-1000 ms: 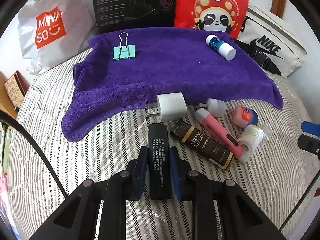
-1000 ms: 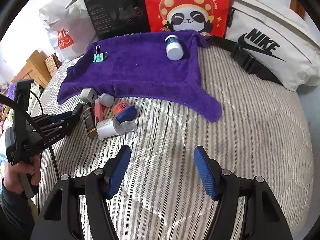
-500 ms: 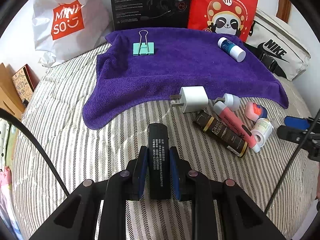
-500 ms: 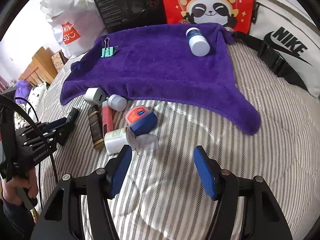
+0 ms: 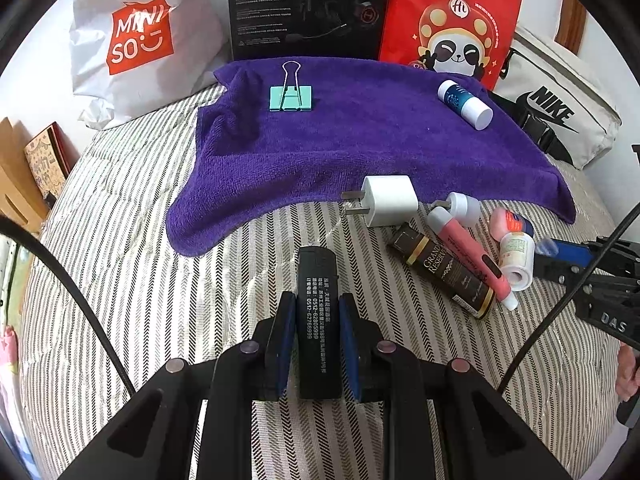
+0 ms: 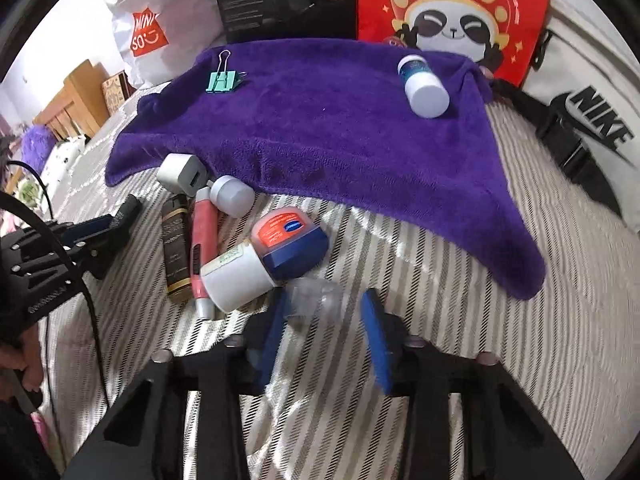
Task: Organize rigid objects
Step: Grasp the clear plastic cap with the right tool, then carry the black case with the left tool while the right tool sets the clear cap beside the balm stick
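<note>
Between the right gripper's (image 6: pixel 322 305) blue pads lies a clear plastic cap (image 6: pixel 316 296), on its side on the striped bedding (image 6: pixel 440 340). The jaws have just been closing around it. The inner pad looks to be at the cap's edge, while a strip of bedding shows between the cap and the outer pad, so the grip does not look made yet; blur makes the contact hard to read. Just beside the cap lies a white roll-on bottle (image 6: pixel 236 276), touching a blue and orange tin (image 6: pixel 290 240). Beyond them a pink tube (image 6: pixel 202 240) and a dark tube (image 6: pixel 176 240) lie side by side, with a white charger (image 6: pixel 180 174) at the hem of the purple towel (image 6: pixel 320 132). On the towel, well apart, rest a teal binder clip (image 6: pixel 222 80) and a blue and white bottle (image 6: pixel 422 84).

The left gripper (image 5: pixel 318 308) is clamped on a black lighter (image 5: pixel 316 268), which juts forward over the bedding, short of the towel.

The likely trouble is the cap. It is thin, smooth and round, so a one-sided squeeze could pop it out sideways or flatten it. The inner pad sits near the roll-on bottle, and a nudge could set it rolling into the tin. The soft bedding may also let the cap sink or tip under the jaws.
</note>
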Demonstrator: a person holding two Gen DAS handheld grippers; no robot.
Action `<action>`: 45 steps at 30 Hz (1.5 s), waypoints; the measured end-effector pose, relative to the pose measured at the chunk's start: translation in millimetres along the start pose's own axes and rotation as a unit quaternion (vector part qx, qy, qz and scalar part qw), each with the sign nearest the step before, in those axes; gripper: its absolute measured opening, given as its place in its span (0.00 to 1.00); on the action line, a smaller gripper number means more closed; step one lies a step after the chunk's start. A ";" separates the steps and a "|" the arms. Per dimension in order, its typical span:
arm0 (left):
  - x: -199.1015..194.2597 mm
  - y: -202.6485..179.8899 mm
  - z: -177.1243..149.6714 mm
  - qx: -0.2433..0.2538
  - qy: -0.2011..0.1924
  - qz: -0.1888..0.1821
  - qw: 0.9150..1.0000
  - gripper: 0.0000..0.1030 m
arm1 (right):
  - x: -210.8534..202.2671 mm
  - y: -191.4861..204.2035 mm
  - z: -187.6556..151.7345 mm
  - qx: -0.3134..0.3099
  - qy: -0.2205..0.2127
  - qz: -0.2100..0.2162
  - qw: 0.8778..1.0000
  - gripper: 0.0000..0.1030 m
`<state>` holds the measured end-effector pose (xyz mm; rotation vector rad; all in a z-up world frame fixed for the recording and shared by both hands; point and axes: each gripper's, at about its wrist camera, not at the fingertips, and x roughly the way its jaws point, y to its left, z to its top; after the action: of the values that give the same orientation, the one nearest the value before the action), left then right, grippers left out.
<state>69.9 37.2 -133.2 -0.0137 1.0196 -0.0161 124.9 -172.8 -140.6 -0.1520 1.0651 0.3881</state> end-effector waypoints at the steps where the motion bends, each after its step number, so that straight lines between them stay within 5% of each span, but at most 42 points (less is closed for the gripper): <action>1: -0.1 0.1 0.0 0.001 0.000 -0.001 1.000 0.21 | -0.2 0.3 -0.6 -0.006 0.000 -0.004 1.000 0.26; 20: -1.0 10.2 0.4 -0.017 0.000 -0.036 0.999 0.20 | -19.7 -23.4 -6.9 0.026 -0.008 0.002 1.000 0.26; 30: 0.8 -8.4 1.5 0.032 0.009 0.016 0.999 0.21 | -25.7 -29.7 -4.1 0.026 -0.011 -0.003 1.000 0.26; 36: -1.6 -1.0 2.7 0.015 0.017 -0.003 1.000 0.20 | -30.0 -29.7 0.1 0.024 -0.016 0.003 1.000 0.26; 45: -32.2 10.6 22.5 -0.004 -0.025 -0.015 1.000 0.20 | -43.9 -33.8 20.7 0.017 -0.041 0.003 0.999 0.26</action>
<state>72.2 48.6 -94.2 -0.0360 0.9700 -0.0384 136.1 -207.9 -94.4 -0.1017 0.9906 0.3780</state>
